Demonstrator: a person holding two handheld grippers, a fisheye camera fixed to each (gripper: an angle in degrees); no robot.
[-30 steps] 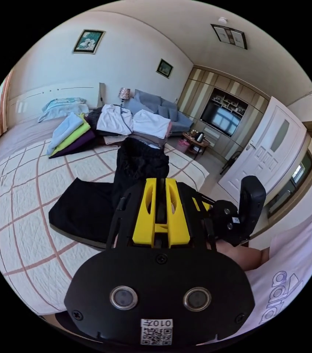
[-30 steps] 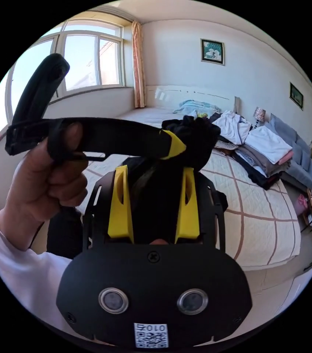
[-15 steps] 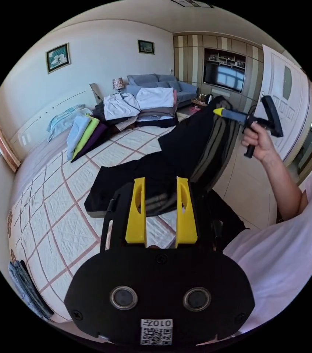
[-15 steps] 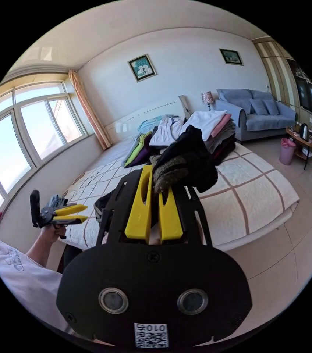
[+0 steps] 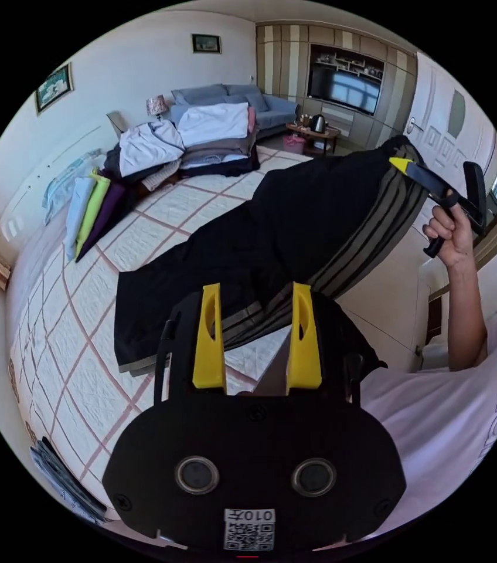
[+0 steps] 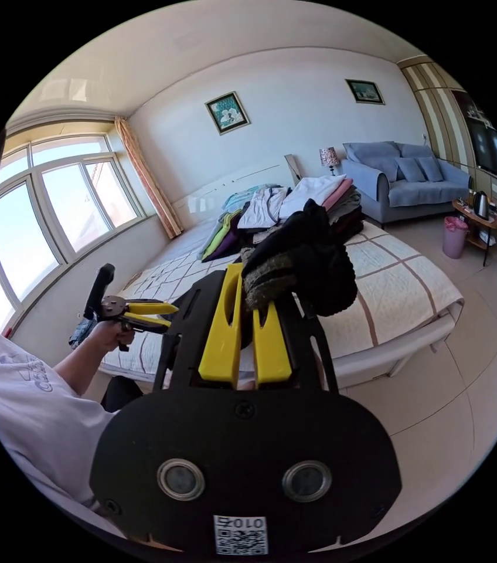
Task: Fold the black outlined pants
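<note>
Pants (image 5: 295,229) stretched wider; right gripper (image 6: 247,293) clamps the bunched waistband, left gripper (image 5: 254,293) gapes empty.

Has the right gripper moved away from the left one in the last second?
Yes. The right gripper now holds the black striped pants raised near the white door, far from the left gripper.

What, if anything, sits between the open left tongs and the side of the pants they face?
Nothing visible. The left tongs stand open right at the striped edge of the pants, above bare bed; the clothes pile lies farther off.
</note>
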